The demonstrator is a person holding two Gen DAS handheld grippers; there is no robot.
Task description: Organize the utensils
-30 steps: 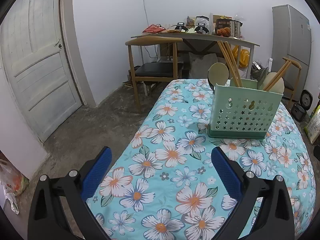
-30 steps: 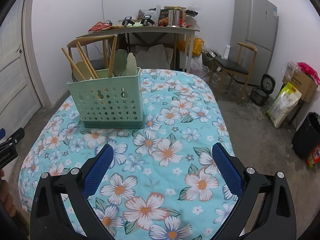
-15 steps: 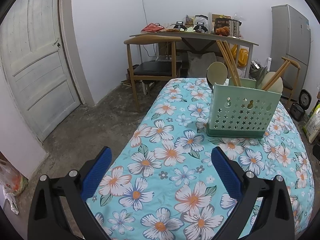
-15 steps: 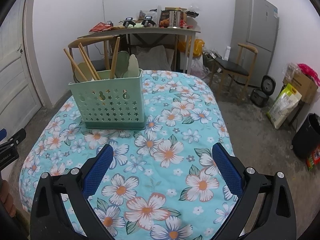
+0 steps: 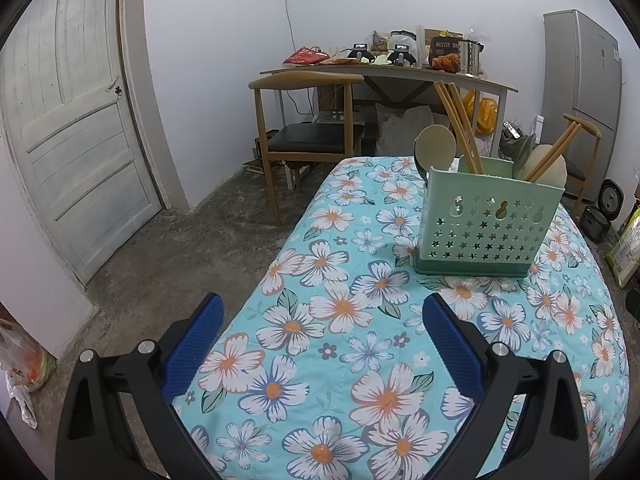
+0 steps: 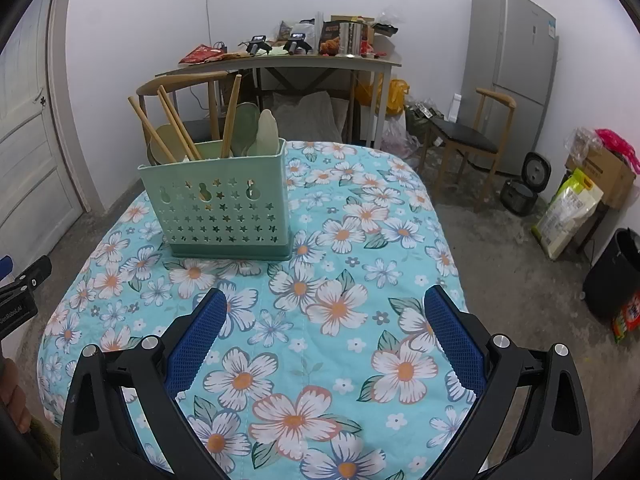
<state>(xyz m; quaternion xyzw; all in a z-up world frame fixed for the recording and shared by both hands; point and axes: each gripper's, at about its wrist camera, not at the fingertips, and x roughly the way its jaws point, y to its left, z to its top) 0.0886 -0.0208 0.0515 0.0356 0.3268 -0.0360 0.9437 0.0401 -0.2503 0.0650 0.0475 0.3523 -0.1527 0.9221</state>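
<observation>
**Both jaws wide open, utensil caddy sitting ahead of them**

So the left gripper (image 5: 322,316) has its jaws spread wide, nothing between the blue pads (image 5: 195,344), just hovering over the flowered cloth (image 5: 320,320) on the desk. Same deal with the right gripper (image 6: 322,312): jaws fully released, holding and touching nothing.

The mint-green utensil caddy (image 6: 224,208) stands upright on the cloth. From the left jaws it's ahead and off to the right (image 5: 486,228); from the right jaws it's ahead and off to the left. Well apart from both.

Inside the caddy, everything stands on end with its long axis roughly vertical. The wooden chopsticks (image 6: 176,128) lean, tops tilting away to the left in the right wrist view. Another wooden handle (image 6: 231,116) stands nearly straight up, and pale green spoons (image 6: 267,134) poke above the rim, bowls up. In the left view a round spoon (image 5: 435,148) sits at the caddy's left end.

The left gripper's edge shows at the far left of the right view.
</observation>
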